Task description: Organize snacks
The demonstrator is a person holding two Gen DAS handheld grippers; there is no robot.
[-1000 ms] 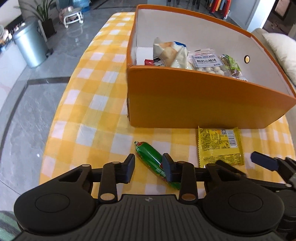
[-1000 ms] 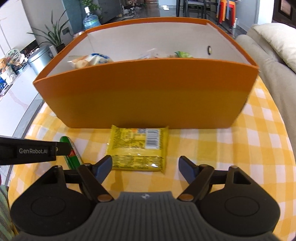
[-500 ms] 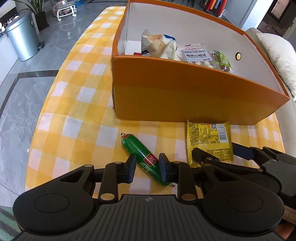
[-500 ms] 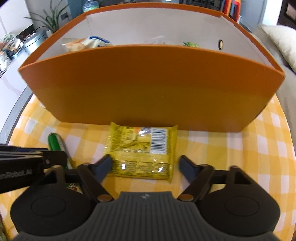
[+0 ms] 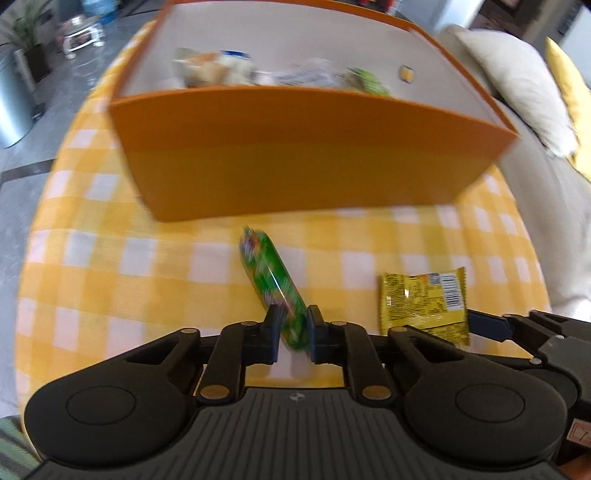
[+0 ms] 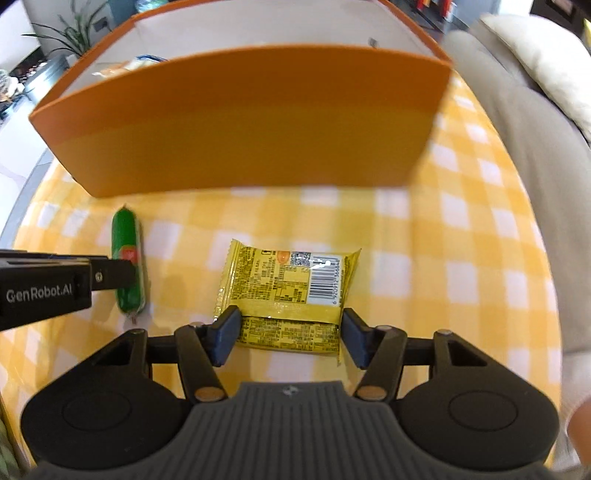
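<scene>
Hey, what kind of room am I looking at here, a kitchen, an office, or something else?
Most likely a home living room: a beige sofa with a cream cushion beside the table with a yellow checked tablecloth, a potted plant, and a metal bin on a tiled floor.

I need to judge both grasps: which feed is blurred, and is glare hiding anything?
Left wrist view: motion-smeared; the green sausage print and orange box contents are unreadable. Right wrist view: sharper up close, the box edges smeared; glare on the yellow packet beside the barcode. Fisheye bends both.
</scene>
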